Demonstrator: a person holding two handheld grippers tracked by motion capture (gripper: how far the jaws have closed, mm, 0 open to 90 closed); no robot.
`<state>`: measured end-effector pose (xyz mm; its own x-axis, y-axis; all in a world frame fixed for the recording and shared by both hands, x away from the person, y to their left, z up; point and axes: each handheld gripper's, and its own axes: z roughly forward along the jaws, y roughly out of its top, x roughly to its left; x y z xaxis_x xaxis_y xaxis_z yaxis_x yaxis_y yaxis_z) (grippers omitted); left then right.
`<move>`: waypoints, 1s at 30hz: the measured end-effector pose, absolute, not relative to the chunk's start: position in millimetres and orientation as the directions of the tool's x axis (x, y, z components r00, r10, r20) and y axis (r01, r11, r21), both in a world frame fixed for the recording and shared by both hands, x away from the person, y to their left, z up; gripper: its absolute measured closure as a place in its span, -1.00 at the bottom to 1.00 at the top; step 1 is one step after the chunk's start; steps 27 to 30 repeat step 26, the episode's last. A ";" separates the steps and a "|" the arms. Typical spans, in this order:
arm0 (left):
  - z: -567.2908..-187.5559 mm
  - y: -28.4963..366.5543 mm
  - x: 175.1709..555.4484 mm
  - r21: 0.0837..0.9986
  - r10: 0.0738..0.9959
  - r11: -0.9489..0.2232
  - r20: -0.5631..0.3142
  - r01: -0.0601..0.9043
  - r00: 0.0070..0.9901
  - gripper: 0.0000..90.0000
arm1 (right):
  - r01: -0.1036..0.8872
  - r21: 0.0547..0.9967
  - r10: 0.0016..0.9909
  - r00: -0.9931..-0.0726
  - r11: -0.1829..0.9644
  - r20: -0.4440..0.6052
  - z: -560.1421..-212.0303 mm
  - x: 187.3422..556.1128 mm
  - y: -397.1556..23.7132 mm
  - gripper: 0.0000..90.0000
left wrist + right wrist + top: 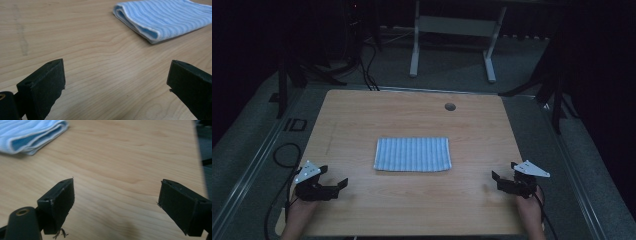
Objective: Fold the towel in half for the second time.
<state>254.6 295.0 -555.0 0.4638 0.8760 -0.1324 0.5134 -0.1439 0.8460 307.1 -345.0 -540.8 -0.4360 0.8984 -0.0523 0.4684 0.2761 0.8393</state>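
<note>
Presently: left gripper (332,186) and right gripper (501,181) (jaws spread, empty) low, flanking folded striped towel (412,154), well apart from it.

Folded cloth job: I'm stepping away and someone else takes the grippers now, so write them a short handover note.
Left gripper: open, holding nothing, low over the table near its front left corner.
Right gripper: open, holding nothing, near the front right edge.
Blue striped cloth: lies folded flat mid-table, between the two grippers and apart from both.
Done: nothing visible; the cloth is untouched.
Left: probably bring both grippers in to the cloth's near corners and begin handling it.
</note>
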 end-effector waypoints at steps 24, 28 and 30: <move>-549.4 310.7 242.6 0.915 0.947 -0.012 -0.119 0.404 0.297 -0.96 | 0.447 0.876 0.946 -0.321 0.182 -0.033 -543.4 304.8 -359.3 -0.70; -549.4 310.5 242.9 0.912 0.949 -0.018 -0.113 0.409 0.293 -0.96 | 0.449 0.876 0.947 -0.320 0.177 -0.027 -543.4 305.1 -359.7 -0.70; -549.4 310.5 242.9 0.912 0.949 -0.018 -0.113 0.409 0.293 -0.96 | 0.449 0.876 0.947 -0.320 0.177 -0.027 -543.4 305.1 -359.7 -0.70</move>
